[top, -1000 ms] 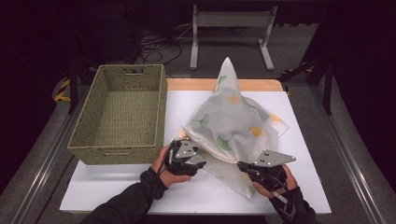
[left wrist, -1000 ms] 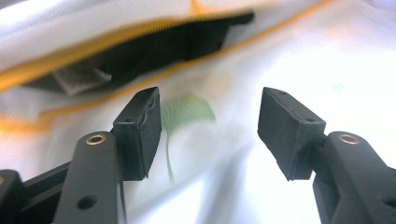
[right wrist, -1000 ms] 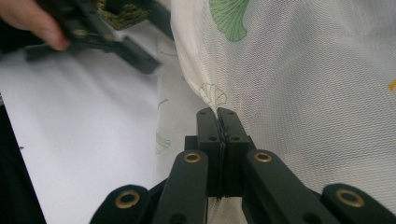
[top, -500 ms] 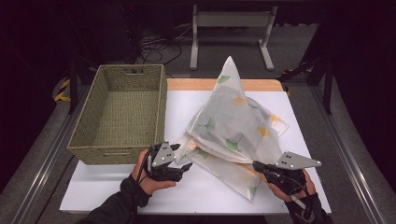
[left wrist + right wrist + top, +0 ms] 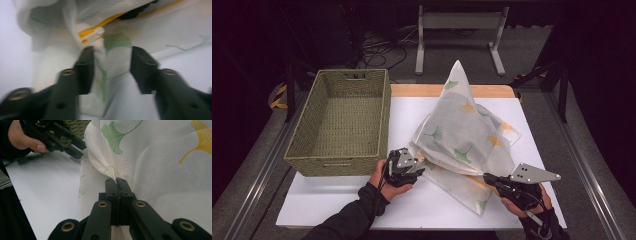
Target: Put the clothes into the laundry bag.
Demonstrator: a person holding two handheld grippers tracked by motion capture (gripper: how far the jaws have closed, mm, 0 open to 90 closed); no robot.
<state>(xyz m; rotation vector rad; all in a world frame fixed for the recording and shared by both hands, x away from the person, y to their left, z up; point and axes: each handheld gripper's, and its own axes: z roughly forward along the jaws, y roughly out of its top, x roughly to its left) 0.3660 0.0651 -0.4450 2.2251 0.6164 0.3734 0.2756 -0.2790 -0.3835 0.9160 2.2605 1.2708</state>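
A white mesh bag (image 5: 462, 130) printed with green and yellow leaves lies heaped on the white table top (image 5: 337, 200), one corner standing up at the back. My right gripper (image 5: 488, 177) is shut on a fold of its near edge; in the right gripper view the mesh (image 5: 162, 157) is pinched between the closed jaws (image 5: 117, 181). My left gripper (image 5: 419, 167) is at the bag's left corner. Its jaws (image 5: 112, 67) have just been closing and still stand apart, with the bag's hem (image 5: 117, 42) between them and the yellow zipper (image 5: 92, 33) just beyond.
A woven green basket (image 5: 297, 145) stands at the left of the table, its near wall close behind my left hand. The right gripper view also shows the left gripper (image 5: 80, 150) at the bag's far corner. A metal stand (image 5: 457, 20) is on the floor behind.
The left gripper drew back to the left, then returned to the bag's corner with narrower jaws. The right gripper pulled the bag's edge to the right, then held still.
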